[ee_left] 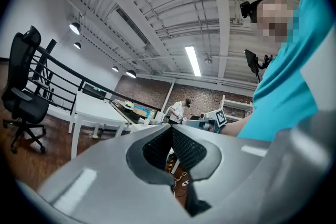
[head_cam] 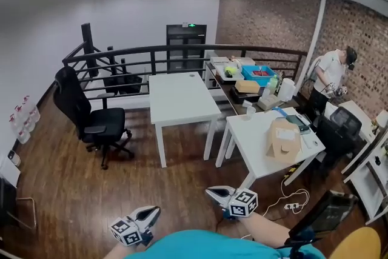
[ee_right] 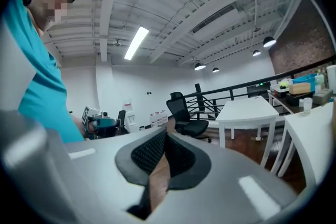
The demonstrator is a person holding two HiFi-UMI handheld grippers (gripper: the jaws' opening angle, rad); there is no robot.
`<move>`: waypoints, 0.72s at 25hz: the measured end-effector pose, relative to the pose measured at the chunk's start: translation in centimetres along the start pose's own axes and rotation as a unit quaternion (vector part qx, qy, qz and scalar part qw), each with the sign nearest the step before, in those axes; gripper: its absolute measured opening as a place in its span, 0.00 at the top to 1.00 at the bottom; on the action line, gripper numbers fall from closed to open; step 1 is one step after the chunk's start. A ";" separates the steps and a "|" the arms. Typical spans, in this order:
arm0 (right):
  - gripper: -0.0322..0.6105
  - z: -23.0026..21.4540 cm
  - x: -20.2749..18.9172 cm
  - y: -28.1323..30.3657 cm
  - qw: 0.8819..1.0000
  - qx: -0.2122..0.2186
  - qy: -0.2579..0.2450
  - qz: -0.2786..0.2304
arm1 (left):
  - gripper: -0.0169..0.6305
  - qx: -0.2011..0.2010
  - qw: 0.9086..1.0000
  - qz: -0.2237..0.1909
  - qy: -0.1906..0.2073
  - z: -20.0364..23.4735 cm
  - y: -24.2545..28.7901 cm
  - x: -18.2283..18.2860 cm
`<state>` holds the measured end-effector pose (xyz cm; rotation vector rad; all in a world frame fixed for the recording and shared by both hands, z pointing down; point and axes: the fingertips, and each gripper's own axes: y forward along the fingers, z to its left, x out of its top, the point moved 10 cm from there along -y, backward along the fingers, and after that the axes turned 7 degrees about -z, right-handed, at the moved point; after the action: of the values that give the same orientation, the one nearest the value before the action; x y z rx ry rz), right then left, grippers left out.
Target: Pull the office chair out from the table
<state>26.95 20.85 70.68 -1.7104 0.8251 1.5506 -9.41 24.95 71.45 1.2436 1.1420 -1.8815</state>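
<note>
From the head view I'm seeing the office chair (head_cam: 91,115) standing well apart from the white table (head_cam: 182,97), off to its left by the black railing (head_cam: 121,54). The left gripper (head_cam: 150,213) and right gripper (head_cam: 213,193) are hovering low near my body, and there the jaws seem closed, though I can't be sure. Each gripper's own view is showing its pads pressing together with nothing between them

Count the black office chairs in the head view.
2: one office chair stands left of the middle white table; another is beyond the right table. More may be hidden.
</note>
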 end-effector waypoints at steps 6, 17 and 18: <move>0.95 -2.2 -0.2 -1.5 1.000 0.001 -0.015 0.019 | 0.94 0.028 0.999 -0.020 -0.012 -0.9 0.7 -0.4; 0.95 -4.9 -0.4 -1.4 0.999 0.025 -0.022 0.035 | 0.94 0.051 0.998 -0.040 0.001 -1.7 2.7 -0.4; 0.95 -5.0 -0.5 -1.2 0.999 0.028 -0.023 0.037 | 0.94 0.053 0.998 -0.043 0.001 -1.6 2.7 -0.4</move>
<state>30.69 17.47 71.53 -1.6156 0.9087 1.5943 -6.38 25.23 70.67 1.2713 1.1243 -2.0286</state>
